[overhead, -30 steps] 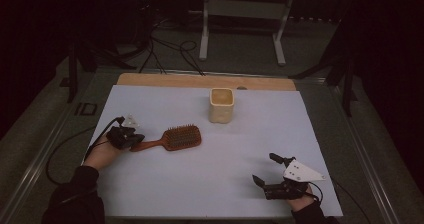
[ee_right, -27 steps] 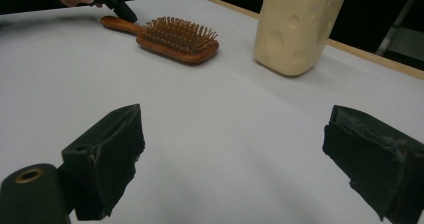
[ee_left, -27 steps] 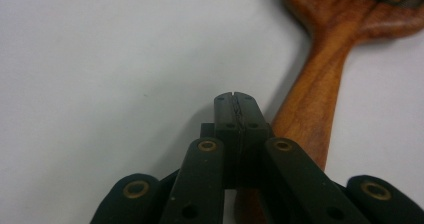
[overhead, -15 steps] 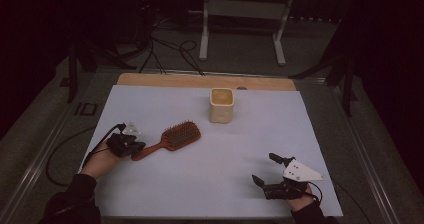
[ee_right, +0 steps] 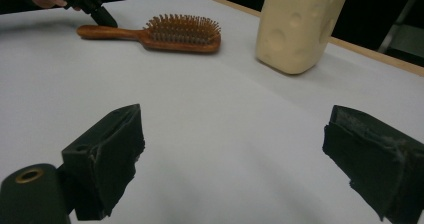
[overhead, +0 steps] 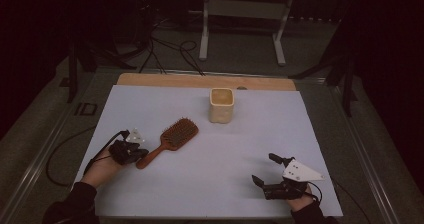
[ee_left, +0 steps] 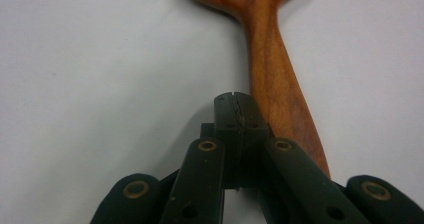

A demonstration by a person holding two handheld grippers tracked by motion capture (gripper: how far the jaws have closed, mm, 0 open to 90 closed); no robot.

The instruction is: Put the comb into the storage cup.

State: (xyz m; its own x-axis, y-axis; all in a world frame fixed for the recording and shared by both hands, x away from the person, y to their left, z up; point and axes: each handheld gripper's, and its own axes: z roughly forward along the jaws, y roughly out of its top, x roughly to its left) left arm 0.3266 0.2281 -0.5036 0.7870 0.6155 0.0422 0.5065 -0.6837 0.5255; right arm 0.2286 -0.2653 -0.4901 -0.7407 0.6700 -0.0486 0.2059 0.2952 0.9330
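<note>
The left claw [overhead: 131, 152], jaws pressed together on nothing, touches the wooden hairbrush [overhead: 171, 138] handle lying on the tabletop [overhead: 210, 184]; a nudge there could swing the brush askew. The right claw [overhead: 272, 176] rests wide open, empty. The cream cup [overhead: 221, 104] beyond shows no visible contents.
</note>
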